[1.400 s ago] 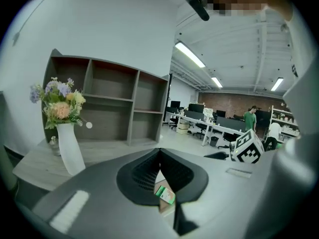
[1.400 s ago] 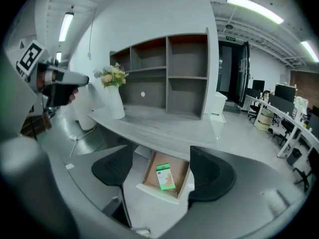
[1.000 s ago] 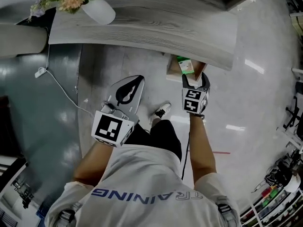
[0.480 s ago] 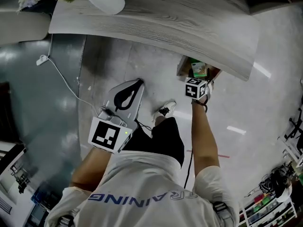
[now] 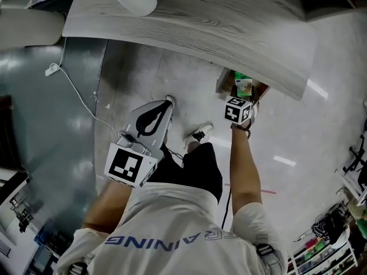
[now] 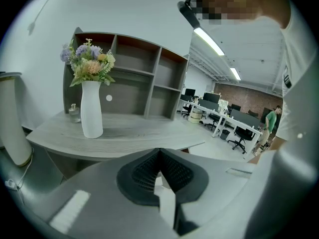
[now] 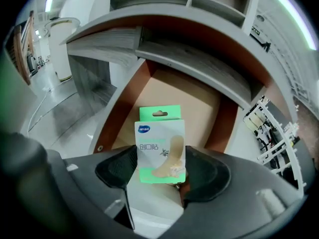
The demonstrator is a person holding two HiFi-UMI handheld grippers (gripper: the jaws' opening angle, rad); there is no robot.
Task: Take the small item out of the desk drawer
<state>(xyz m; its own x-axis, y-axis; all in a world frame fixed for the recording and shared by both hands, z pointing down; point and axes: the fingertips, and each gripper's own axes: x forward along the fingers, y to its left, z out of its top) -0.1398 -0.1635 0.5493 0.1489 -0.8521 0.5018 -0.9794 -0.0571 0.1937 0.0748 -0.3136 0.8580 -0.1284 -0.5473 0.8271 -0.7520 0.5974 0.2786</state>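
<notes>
Closing my right gripper (image 7: pixel 160 157) on the plaster box (image 7: pixel 160 133) at the open drawer (image 7: pixel 199 103).
Both pads touch the box's sides; my left gripper (image 6: pixel 159 152) is pressed together, empty.

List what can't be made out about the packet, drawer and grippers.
Right gripper view: jaws of the right gripper are closing round the green packet; its lower edge sits behind them, pad contact unclear, print too small.
Head view: the marker cube hides those jaws.
Drawer: front hidden by the gripper body.
Left gripper view: drawer outside the frame.
</notes>
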